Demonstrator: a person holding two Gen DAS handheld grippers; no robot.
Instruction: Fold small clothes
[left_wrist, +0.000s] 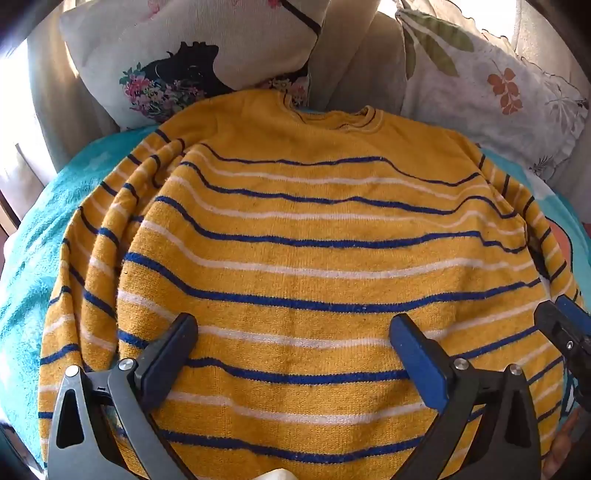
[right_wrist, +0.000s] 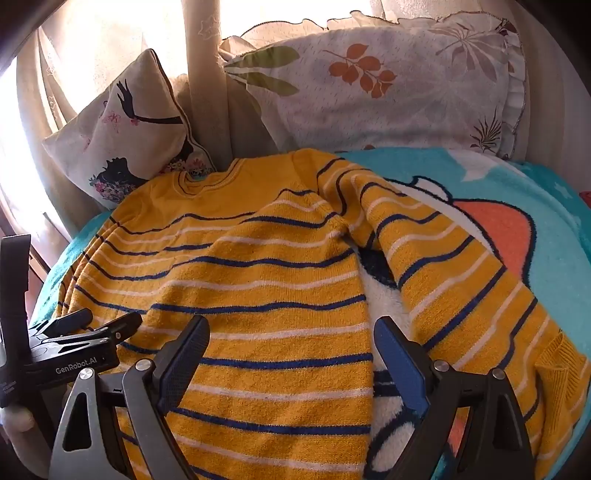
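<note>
Sweater (left_wrist: 314, 258), yellow with blue and white stripes, lies flat on the teal blanket (left_wrist: 33, 258), neck toward the pillows (right_wrist: 369, 96). Its right sleeve (right_wrist: 461, 280) is spread outward; the left sleeve (left_wrist: 96, 258) lies bunched along the body. Both the left gripper (left_wrist: 293, 347) and right gripper (right_wrist: 291, 350) hover spread wide over the hem, pinching nothing. A neat fold likely starts by pinching the spread sleeve near its cuff and drawing it straight across the chest.
</note>
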